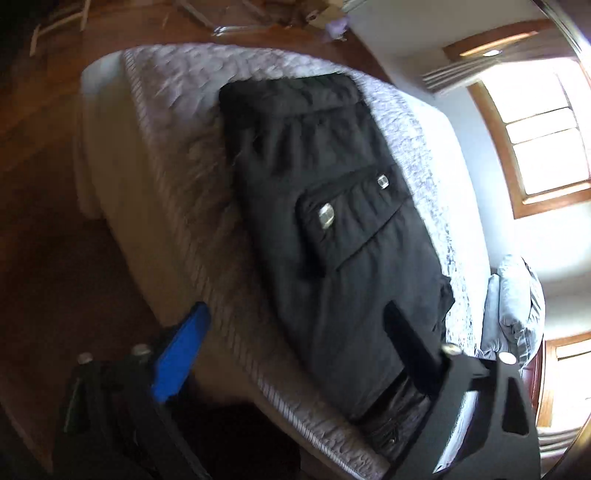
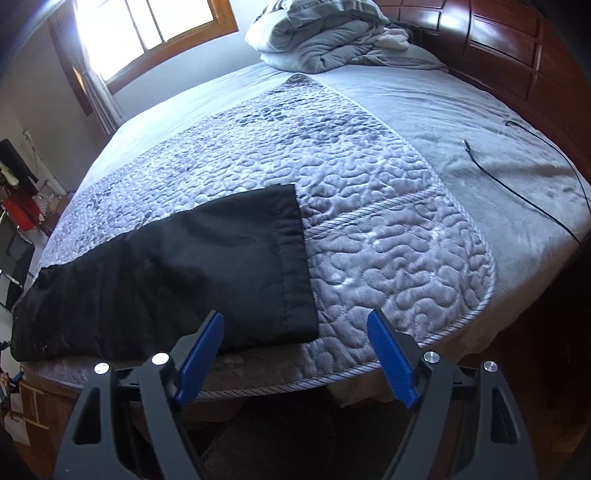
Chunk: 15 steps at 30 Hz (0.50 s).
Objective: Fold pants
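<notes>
Daylit bedroom, wooden floor: a quilted grey bedspread [image 2: 369,206] covers the near part of a bed [image 2: 424,96], and black pants [image 1: 325,221] lie flat on it along the near edge. Nearest the lens in the right wrist view, the right hand-held gripper [image 2: 295,354] hangs over the bed's edge with its blue-padded fingers [image 2: 391,362] spread wide and nothing between them; the hem of a pant leg [image 2: 291,258] ends just beyond its left finger. The left hand-held gripper [image 1: 295,343] also stands apart and empty, one blue finger [image 1: 181,350] off the bed's side, the other, dark and blurred, over the waist end of the pants. That waist end is partly hidden behind this finger and hard to make out.

The pants' long axis runs parallel to the bed's near edge, hem pointing toward the right hand-held gripper. Only the left wrist view shows the cargo pocket [image 1: 347,218] with its two metal snaps; only the right wrist view shows the hem clearly, with the pants' other end cut off at the frame's left. Farther back, the right view alone takes in a black cable [image 2: 517,173] on the sheet, a heap of grey bedding [image 2: 325,37] and a dark wooden headboard [image 2: 498,48]. A bright window [image 2: 147,29] glares behind.
</notes>
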### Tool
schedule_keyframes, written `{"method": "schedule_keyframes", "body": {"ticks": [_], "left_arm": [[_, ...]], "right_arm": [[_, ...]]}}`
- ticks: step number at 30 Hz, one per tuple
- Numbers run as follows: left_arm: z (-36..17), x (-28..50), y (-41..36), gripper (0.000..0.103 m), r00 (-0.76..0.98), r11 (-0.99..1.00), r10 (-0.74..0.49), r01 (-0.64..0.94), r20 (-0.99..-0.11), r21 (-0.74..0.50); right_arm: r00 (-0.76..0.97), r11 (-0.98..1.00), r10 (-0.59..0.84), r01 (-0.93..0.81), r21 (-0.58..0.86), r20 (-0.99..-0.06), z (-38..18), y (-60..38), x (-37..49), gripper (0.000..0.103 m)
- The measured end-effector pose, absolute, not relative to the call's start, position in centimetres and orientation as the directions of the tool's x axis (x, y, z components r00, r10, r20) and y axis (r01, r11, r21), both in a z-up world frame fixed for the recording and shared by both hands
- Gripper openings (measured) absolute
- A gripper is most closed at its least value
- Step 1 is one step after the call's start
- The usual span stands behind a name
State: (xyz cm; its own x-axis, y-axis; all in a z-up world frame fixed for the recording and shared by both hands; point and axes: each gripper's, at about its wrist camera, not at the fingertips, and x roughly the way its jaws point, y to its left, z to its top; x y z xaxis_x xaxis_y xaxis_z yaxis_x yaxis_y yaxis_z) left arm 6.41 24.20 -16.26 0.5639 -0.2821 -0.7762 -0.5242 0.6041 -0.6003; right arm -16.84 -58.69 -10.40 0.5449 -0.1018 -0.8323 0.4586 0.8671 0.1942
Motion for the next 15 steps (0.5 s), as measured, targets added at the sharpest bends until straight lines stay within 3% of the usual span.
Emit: {"method": "schedule_keyframes", "body": {"ticks": [2,5,10,15], "left_arm": [[-15.6,7.9,24.0,0.044,0.575,0.633,-0.294,-0.481,-0.763,-0.606],[-15.2,11.2,23.2,0.025,0.564,0.704,-0.272,-0.436,-0.78,-0.561],[-12.6,14.4,21.5,0.018,0.629,0.8,-0.201,-0.337,-0.751,-0.497],[-16.5,14.3,21.1,0.022,0.507,0.853,-0.098,-0.401,-0.856,-0.335]], "right_arm": [[0.55,0.866,-0.083,0.452,0.212,-0.831,-10.7,-58.3,-16.3,0.081],[0.557,0.863,-0.061,0.447,0.237,-0.828,-11.0,-57.8,-15.8,0.081],[0.56,0.869,-0.037,0.427,0.25,-0.827,-11.3,-56.7,-14.7,0.081],[0.562,0.869,-0.023,0.421,0.262,-0.827,-11.4,-56.1,-14.4,0.081]]}}
